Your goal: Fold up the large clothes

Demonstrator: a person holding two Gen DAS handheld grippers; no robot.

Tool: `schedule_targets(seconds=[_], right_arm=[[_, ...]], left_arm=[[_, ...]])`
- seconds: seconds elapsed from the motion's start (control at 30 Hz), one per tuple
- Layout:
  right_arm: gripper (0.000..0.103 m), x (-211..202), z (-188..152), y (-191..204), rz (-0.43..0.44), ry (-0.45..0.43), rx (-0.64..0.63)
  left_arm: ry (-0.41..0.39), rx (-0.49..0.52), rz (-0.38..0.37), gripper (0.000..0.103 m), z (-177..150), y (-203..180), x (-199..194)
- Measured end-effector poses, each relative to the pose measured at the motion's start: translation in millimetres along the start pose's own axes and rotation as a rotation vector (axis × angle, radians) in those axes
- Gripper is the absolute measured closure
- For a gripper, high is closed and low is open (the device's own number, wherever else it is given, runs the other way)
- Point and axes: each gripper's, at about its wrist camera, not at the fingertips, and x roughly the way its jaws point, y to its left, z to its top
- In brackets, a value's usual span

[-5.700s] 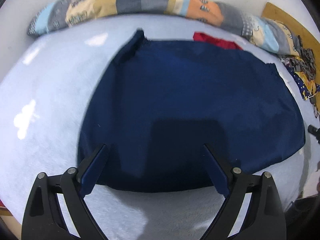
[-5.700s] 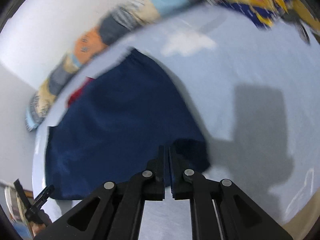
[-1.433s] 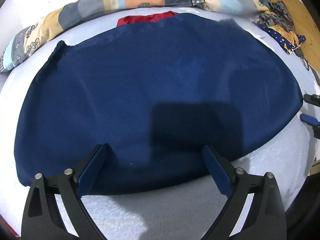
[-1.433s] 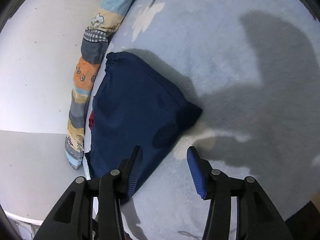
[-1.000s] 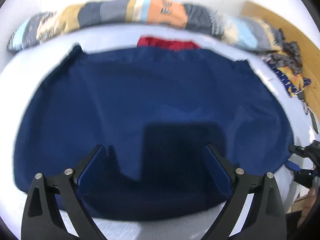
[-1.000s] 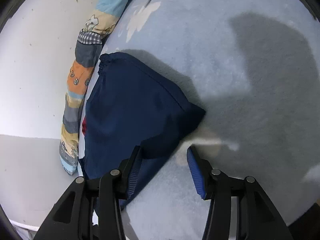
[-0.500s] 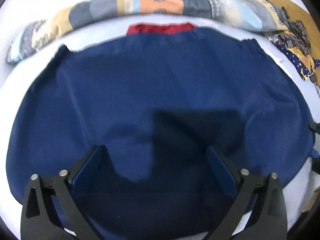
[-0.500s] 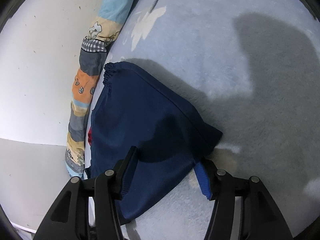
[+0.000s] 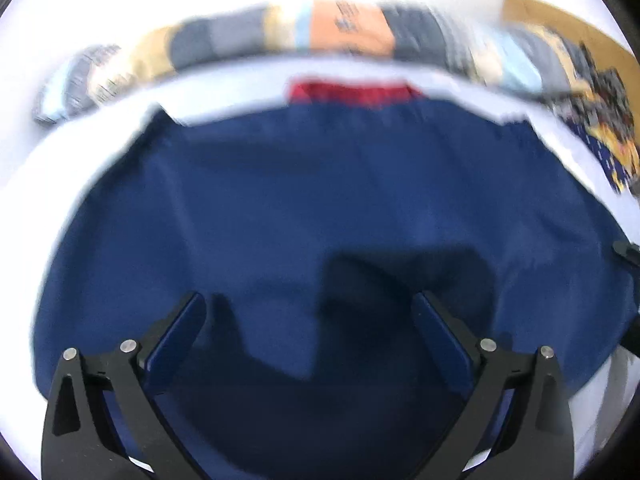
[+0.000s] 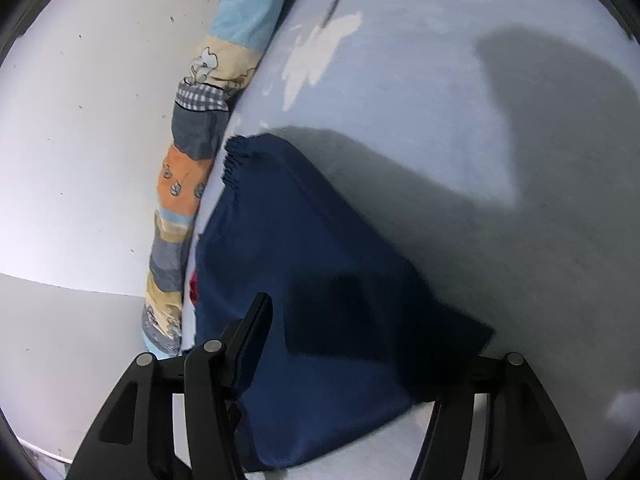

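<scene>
A large navy blue garment (image 9: 320,200) lies spread flat on the pale blue bed (image 10: 440,100). My left gripper (image 9: 308,304) hovers over its near edge, jaws wide open and nothing between them. In the right wrist view the same navy garment (image 10: 300,260) shows its gathered waistband at the far end. My right gripper (image 10: 368,332) straddles the garment's near corner and its jaws are opening. The cloth lies loose between the fingers and covers the right fingertip. The pads do not press on it.
A long patchwork bolster (image 9: 344,24) runs along the wall behind the garment. A red cloth (image 9: 352,90) peeks out past the garment's far edge. A patterned pile (image 9: 608,136) and a wooden board (image 9: 560,16) are at the far right.
My right gripper has slid forward over the garment's corner and its jaws have spread wider. My left gripper has tilted a little over the garment. The garment lies as before.
</scene>
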Motion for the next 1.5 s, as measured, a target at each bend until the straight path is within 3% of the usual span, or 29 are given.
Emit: schedule_targets(seconds=[0.03, 0.1, 0.27, 0.3, 0.37, 0.47, 0.6, 0.67, 0.7, 0.77, 0.87, 1.0, 1.03, 1.13, 1.27, 1.4, 1.5], right_arm=[[0.041, 0.0, 0.2, 1.7, 0.028, -0.002, -0.003], [0.041, 4.4, -0.7, 7.4, 0.024, -0.001, -0.044], [0.04, 21.9, 5.2, 7.3, 0.001, 0.0, -0.045], [0.049, 24.7, 5.0, 12.1, 0.021, 0.014, -0.058], [0.074, 29.7, 2.2, 19.2, 0.057, 0.052, -0.084], [0.087, 23.2, -2.1, 32.9, 0.048, 0.028, -0.133], [0.089, 9.5, -6.1, 52.4, 0.118, 0.001, -0.149], [0.089, 5.3, -10.8, 63.9, 0.131, -0.008, -0.18], [0.089, 4.2, -13.4, 69.8, 0.138, -0.008, -0.189], [0.089, 1.6, -17.0, 79.4, 0.137, -0.005, -0.194], [0.089, -5.8, -24.4, 100.9, 0.116, -0.008, -0.245], [0.089, -10.9, -41.4, 130.0, 0.074, -0.018, -0.318], [0.089, -10.9, -48.1, 141.9, 0.051, -0.024, -0.342], [0.089, -5.4, -72.3, 177.1, -0.002, -0.031, -0.425], [0.088, 10.8, -120.3, 226.4, -0.058, -0.022, -0.57], [0.088, 41.6, -190.0, 270.1, -0.102, 0.011, -0.74], [0.088, 80.7, -249.4, 289.1, -0.152, 0.054, -0.861]], left_arm=[[0.001, -0.002, 0.01, 0.0, 1.3, 1.4, 1.6], [0.114, 0.036, -0.017, 0.0, -4.1, -3.7, 24.1], [0.04, 0.017, 0.0, 0.0, 0.0, -4.5, 11.1], [-0.002, 0.008, 0.03, 0.0, 0.6, -1.5, 7.6], [0.068, 0.047, 0.026, 0.0, -5.0, -6.5, 23.8], [0.055, 0.056, 0.029, 0.0, -4.4, -9.2, 21.6], [-0.018, 0.001, 0.007, 0.001, -0.1, 3.4, 4.9], [0.054, 0.152, 0.084, 0.0, -10.3, -13.7, 26.1], [0.033, 0.143, 0.078, 0.0, -9.2, -12.0, 22.8], [0.07, 0.093, 0.031, 0.001, -3.8, -5.0, 19.4], [0.01, -0.02, -0.018, 0.004, 13.2, 26.7, -7.6], [-0.046, -0.085, 0.008, 0.004, 37.5, 84.6, -48.0], [-0.043, -0.087, 0.02, 0.003, 39.2, 98.0, -51.3], [0.063, -0.102, 0.004, 0.003, 31.8, 134.6, -32.0], [0.17, -0.279, -0.064, 0.003, 12.0, 181.7, -4.2], [0.081, -0.405, 0.026, 0.003, 12.3, 234.0, -31.6], [0.022, -0.472, 0.044, 0.003, 13.1, 274.1, -46.8]])
